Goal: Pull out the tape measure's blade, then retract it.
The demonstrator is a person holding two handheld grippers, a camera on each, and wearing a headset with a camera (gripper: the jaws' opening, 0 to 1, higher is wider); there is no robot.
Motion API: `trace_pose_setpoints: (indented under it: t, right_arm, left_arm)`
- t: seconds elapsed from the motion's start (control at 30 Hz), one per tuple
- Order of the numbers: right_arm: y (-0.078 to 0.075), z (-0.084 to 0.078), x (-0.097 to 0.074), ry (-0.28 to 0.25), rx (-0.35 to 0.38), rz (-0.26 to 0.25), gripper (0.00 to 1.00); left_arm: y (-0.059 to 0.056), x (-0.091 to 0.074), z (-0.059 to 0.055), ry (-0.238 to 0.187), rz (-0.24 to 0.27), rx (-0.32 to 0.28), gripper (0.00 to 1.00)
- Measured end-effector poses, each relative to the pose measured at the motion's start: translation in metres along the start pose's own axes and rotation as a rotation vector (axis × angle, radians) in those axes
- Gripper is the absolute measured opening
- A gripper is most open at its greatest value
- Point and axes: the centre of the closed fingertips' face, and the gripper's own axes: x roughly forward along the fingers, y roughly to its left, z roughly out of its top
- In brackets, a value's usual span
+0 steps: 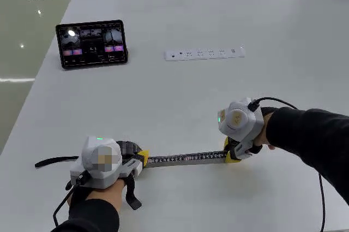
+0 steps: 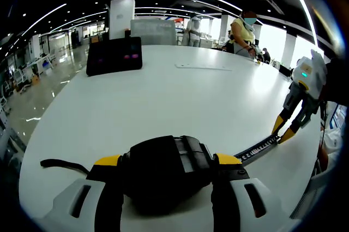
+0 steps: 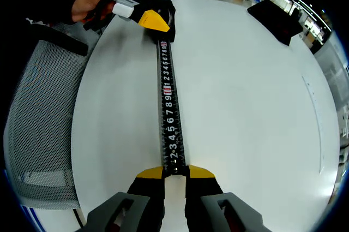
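Left gripper (image 2: 168,160) clamps the tape measure's black case (image 1: 128,148) low on the white table (image 1: 218,90); right gripper (image 3: 174,173) pinches the tip of the blade (image 1: 185,159), stretched flat between them. Pull-out seems underway; retracting calls for easing the tip back toward the case.

Right tongs (image 3: 175,173) hide the blade (image 3: 168,117) tip.

The blade (image 1: 185,159) is stretching across the near table (image 1: 218,106), blocking any low pass; behind it bare surface is running back to the tablet (image 1: 91,43) and power strip (image 1: 204,53) (both flat, well apart).
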Motion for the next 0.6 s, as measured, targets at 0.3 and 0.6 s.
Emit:
trace_pose_setpoints:
  t: [0.3,0.6]
  right_arm:
    - [-0.0002,0.0033,0.0012,-0.001,0.011,0.005,0.1]
    - [-0.0008,0.0075,0.0049,0.001,0.017,-0.008,0.1]
  left_arm:
    - [-0.0001,0.0004,0.0001,0.002,0.001,0.0,0.61]
    - [0.0,-0.0004,-0.0006,0.003,0.0,-0.002,0.61]
